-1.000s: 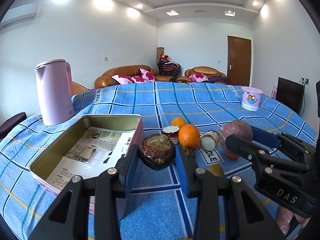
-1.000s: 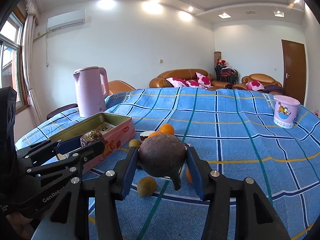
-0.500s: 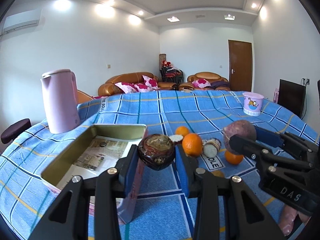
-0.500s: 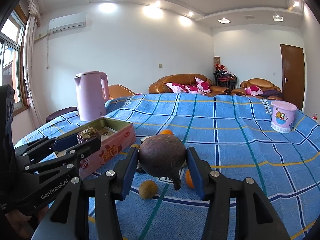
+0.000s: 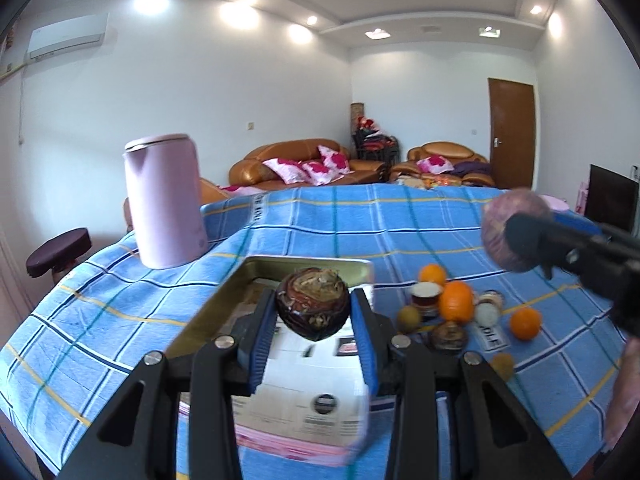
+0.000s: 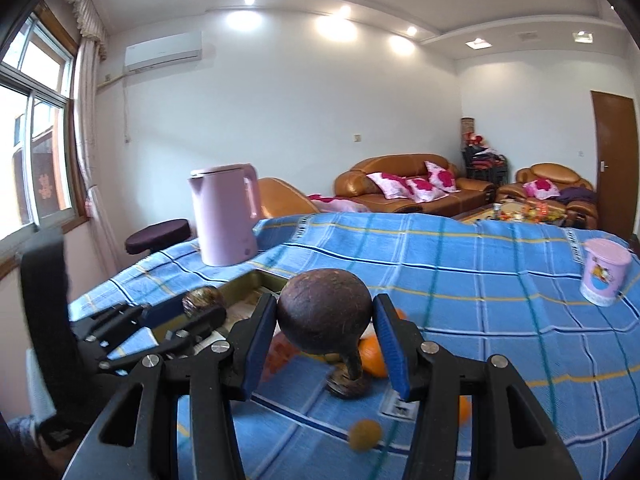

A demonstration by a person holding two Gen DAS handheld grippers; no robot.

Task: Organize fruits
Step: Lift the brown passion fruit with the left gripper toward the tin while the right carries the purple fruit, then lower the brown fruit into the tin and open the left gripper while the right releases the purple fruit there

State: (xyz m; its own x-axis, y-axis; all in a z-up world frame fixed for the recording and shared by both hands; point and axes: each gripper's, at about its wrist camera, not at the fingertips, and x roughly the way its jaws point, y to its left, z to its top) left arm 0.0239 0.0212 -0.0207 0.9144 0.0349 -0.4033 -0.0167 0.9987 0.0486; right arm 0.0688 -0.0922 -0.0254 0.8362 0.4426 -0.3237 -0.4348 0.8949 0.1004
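**2 fruits in the air, the rest still on the cloth**

The left gripper (image 5: 314, 314) is clamped on a dark, scaly round fruit (image 5: 313, 307) held just above the open metal tin (image 5: 208, 312), whose floor shows only printed paper; no fruit appears to lie inside it yet. The right gripper (image 6: 326, 334) pinches a brown round fruit with a stub (image 6: 324, 322), and in the left view it hangs off to the right, over the blue checked tablecloth (image 5: 100, 320). Judged from this, the sorting looks to be barely begun: 2 pieces are lifted, none is placed.

Just beyond the left gripper's right finger, a loose cluster waits on the cloth: 3 oranges, the biggest one (image 5: 456, 307) at its centre, a small greenish fruit (image 5: 408, 314), a dark fruit (image 5: 449, 335) and several cut halves. Farther off, left of the tin, stands a pink kettle (image 5: 164, 204). A pink cup (image 6: 604, 276) sits well apart, right of the right gripper. Nothing blocks the tin's mouth, though both grippers are close together there.
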